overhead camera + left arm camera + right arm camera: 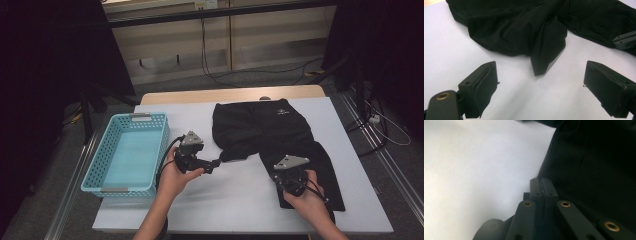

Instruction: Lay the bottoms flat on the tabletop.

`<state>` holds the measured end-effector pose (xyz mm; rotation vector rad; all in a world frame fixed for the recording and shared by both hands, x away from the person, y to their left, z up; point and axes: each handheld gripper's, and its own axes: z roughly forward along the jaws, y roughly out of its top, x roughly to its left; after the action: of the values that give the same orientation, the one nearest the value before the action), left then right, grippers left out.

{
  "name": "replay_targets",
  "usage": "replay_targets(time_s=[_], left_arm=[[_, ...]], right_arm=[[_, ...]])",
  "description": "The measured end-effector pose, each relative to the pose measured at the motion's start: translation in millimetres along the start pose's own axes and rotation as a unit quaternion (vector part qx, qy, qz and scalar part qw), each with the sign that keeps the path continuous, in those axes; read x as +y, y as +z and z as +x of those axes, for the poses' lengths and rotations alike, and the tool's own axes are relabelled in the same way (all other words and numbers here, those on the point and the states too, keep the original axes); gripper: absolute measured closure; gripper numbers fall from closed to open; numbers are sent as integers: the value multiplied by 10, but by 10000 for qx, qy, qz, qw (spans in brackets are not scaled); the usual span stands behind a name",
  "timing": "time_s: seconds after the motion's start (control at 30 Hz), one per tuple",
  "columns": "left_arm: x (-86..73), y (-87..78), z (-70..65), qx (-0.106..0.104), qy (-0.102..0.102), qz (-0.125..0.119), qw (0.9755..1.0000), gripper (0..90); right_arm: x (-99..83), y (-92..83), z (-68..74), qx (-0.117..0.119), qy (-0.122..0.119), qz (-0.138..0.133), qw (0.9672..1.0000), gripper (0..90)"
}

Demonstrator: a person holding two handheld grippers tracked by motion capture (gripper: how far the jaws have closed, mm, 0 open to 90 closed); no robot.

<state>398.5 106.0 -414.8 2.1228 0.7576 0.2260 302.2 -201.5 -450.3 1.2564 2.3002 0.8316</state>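
**Both grippers at the black garment**

Nearest the camera, the right gripper (291, 186) sits low over the black garment's (270, 131) near edge, hand behind it, jaws pressed together; whether cloth is pinched is unclear. Garment lies spread on the white table (240, 200). Left gripper (540, 85), held level, gapes wide, empty, just short of a cloth corner. Blue basket (102, 182) stands left.

Free room: we see bare worktop (240, 195) between the two hands, open for passing.
Left edge: the basket (95, 170) walls it off.
Right half: the black garment (270, 130) covers it.
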Motion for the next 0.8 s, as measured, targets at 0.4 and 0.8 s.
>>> replay_targets(time_s=[0.4, 0.8], left_arm=[[5, -23, 9, 16, -7, -34, 10000, 117], [58, 35, -13, -66, 35, -51, 10000, 117]], right_arm=[[37, -19, 96, 467, 121, -404, 9980, 588], [-299, -422, -434, -413, 735, -498, 9952, 470]])
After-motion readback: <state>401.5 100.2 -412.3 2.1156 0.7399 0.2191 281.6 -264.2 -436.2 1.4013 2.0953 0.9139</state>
